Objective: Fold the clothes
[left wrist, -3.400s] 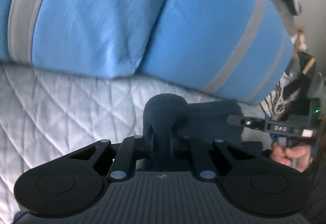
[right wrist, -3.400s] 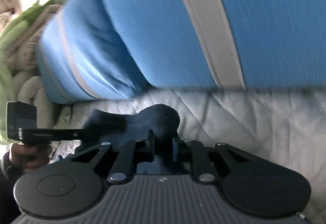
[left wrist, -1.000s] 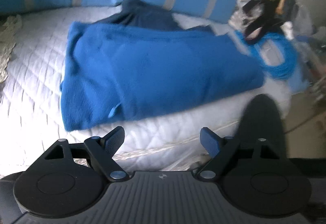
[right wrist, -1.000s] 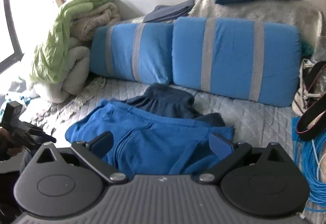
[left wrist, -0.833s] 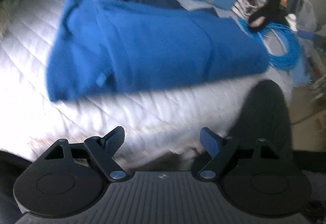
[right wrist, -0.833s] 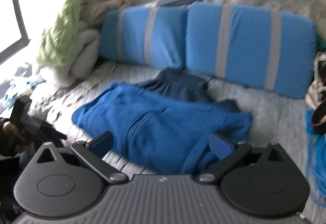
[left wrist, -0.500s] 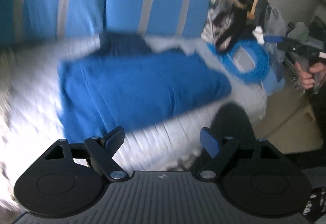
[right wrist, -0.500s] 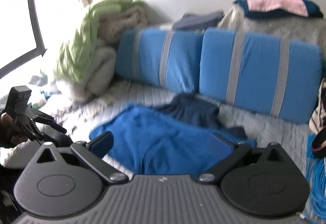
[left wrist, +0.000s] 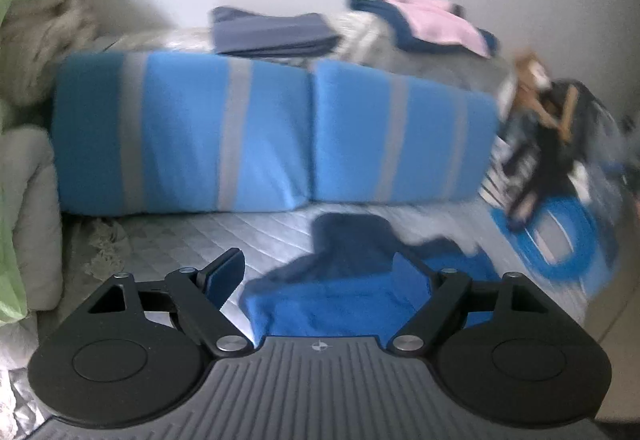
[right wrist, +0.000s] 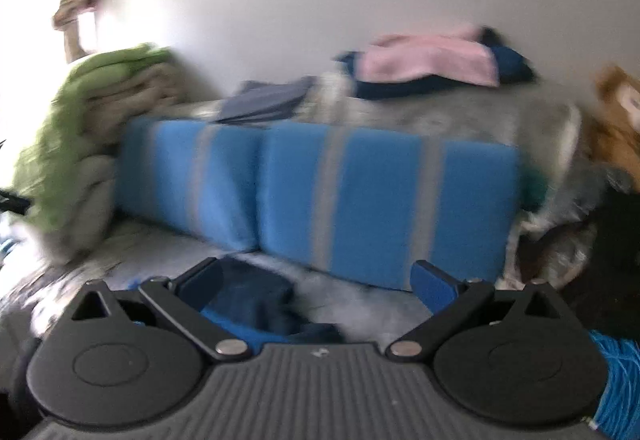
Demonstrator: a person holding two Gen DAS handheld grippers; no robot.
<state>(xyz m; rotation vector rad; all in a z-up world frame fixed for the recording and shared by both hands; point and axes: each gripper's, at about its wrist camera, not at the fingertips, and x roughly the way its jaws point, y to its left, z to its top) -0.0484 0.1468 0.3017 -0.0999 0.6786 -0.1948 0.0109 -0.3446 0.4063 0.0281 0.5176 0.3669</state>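
A bright blue garment (left wrist: 344,304) lies folded on the quilted grey bed (left wrist: 180,240), with a dark navy garment (left wrist: 352,240) lying just behind it. In the left wrist view my left gripper (left wrist: 318,272) hangs above the bed's near side, open, with nothing between its fingers. The right wrist view shows my right gripper (right wrist: 316,280) also open and empty, raised well above the bed. Only a dark navy fold (right wrist: 256,300) and a strip of the blue garment (right wrist: 236,328) show below it. Both views are blurred by motion.
Two blue cushions with grey stripes (left wrist: 272,135) lean along the back of the bed. Behind them folded clothes (left wrist: 272,31) and a pink and navy pile (right wrist: 432,59) rest on a ledge. A green and beige blanket stack (right wrist: 84,127) stands left, a blue cable coil (left wrist: 560,236) right.
Both grippers have risen and tipped upward, away from the blue garment. The garment has slid to the bottom of both views, and the wall and ledge now show. Both stayed open.
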